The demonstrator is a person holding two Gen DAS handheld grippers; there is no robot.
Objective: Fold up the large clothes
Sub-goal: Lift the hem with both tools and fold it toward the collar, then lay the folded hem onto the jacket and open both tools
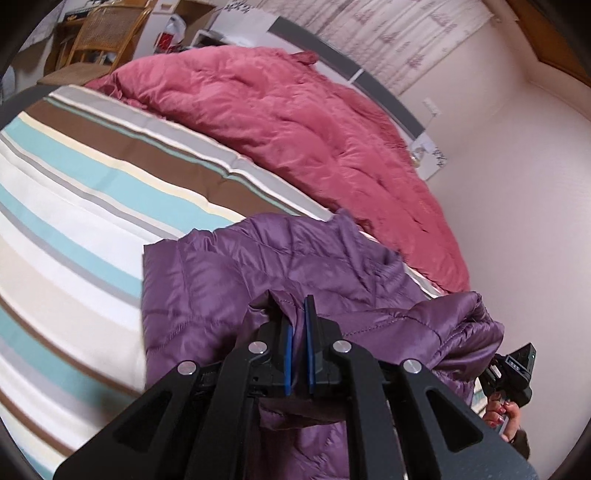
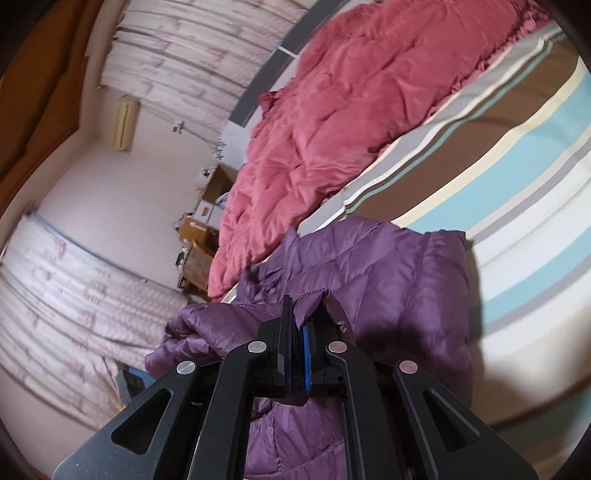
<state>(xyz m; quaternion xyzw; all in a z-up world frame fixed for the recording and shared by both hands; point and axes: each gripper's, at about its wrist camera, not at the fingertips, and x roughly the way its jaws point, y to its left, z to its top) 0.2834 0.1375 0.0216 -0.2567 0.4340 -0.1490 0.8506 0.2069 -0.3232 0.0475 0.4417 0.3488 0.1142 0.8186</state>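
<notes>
Left gripper clamps purple jacket | right gripper likewise, jacket partly on striped bed | left view only: hand, chair | right view only: cardboard box, contents unclear

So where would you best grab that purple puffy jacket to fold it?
Probably along its near stitched edge, from the bedside. The purple jacket hangs off the striped bed there, and the left claw and right claw each pinch that thin seam.
</notes>
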